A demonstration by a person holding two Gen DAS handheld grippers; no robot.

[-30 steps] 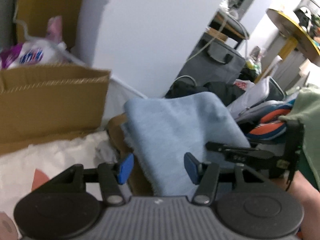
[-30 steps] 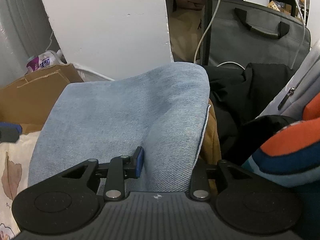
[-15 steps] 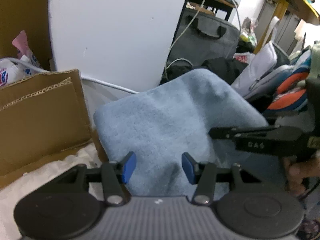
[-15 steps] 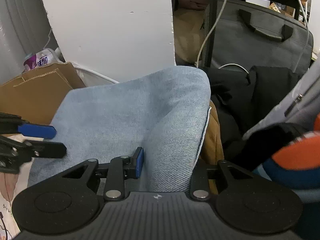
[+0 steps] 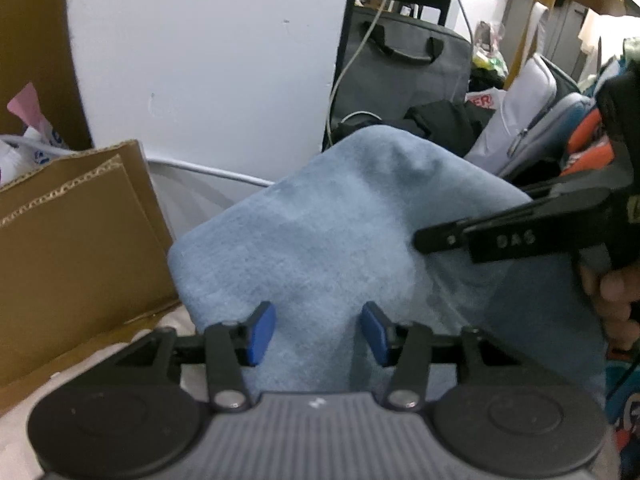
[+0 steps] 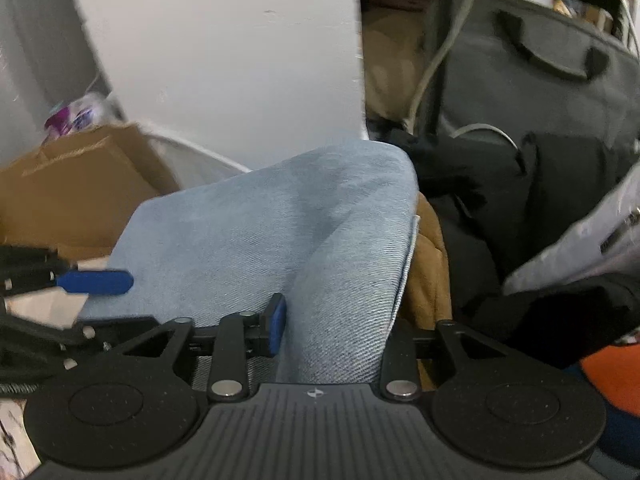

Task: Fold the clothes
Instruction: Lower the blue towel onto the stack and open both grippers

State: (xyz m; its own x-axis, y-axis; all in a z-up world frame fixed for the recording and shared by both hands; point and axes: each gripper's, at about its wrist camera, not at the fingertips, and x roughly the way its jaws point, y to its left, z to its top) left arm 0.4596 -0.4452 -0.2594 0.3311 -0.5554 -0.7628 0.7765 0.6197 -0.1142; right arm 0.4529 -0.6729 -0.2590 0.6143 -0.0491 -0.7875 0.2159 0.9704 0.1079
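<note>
The folded light-blue jeans [image 5: 320,220] are lying draped over a brown padded thing [image 6: 430,264], which is peeking out along their right edge; what that thing is cannot be told. The left tool [image 5: 319,336] is hovering over the near left part of the jeans with its blue pads [image 5: 262,334] standing moderately apart. Denim is showing in the gap, and neither pad is pressing on it. The right tool [image 6: 336,328] is sitting at the near right edge of the jeans. Its jaws have just been opening, yet a raised ridge of denim is filling the space between them, the one visible blue pad [image 6: 276,328] is lying against that ridge, and the other finger is hiding behind the cloth. In the left wrist view this tool is reaching in from the right across the jeans, and a person's hand [image 5: 612,296] is gripping its handle. A cardboard box [image 5: 72,240] is standing to the left of the jeans, and a white panel [image 5: 200,60] is rising behind them. A grey bag [image 5: 400,64] and dark clothes [image 6: 500,184] are crowding the far right, with a pale cable [image 5: 352,60] hanging down in front of the bag.
</note>
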